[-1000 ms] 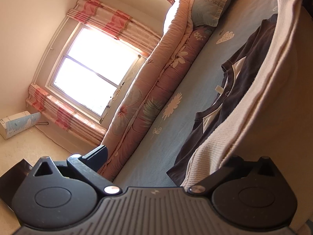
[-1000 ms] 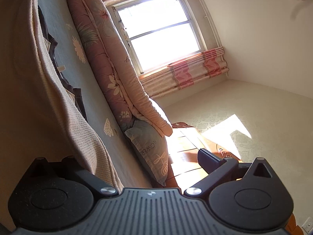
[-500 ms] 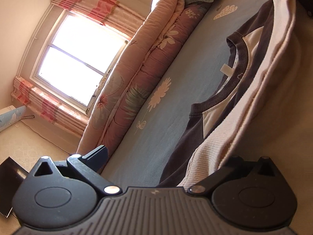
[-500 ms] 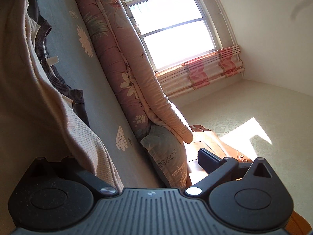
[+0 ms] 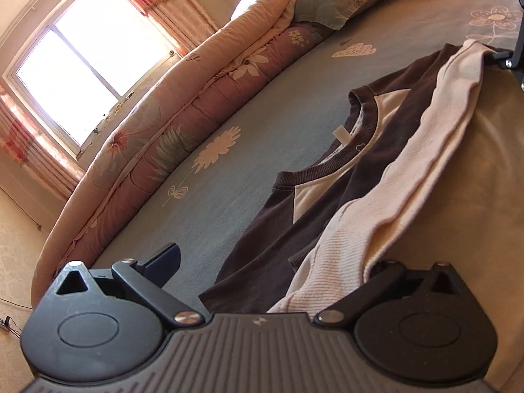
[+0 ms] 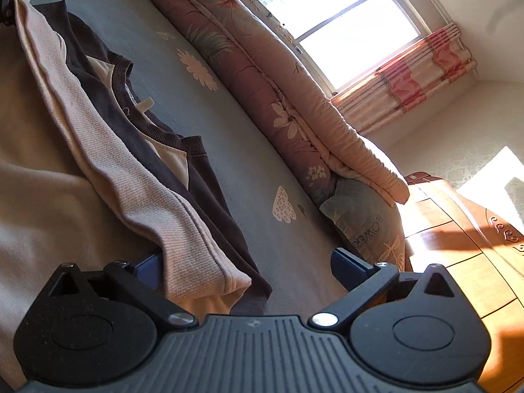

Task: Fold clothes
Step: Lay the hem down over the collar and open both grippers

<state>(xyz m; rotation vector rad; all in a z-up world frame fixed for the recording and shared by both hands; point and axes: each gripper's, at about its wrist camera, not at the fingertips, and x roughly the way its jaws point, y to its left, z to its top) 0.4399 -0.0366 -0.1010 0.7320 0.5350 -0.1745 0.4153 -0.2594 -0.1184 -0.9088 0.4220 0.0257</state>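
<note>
sunlit bed (image 5: 249, 177) under me carries the brown-and-cream raglan shirt (image 5: 386, 150), its ribbed cream hem (image 6: 137, 177) folded up toward the collar, and both my left fingers (image 5: 163, 262) and right fingers (image 6: 350, 267) stand released, so next i judge a sideways fold.

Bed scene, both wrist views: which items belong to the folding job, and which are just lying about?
Job:
cream ribbed hem of the brown-and-cream shirt
left gripper
right gripper

Lying about:
blue flower-print bedsheet
rolled pink floral quilt
grey-blue printed pillow
</note>
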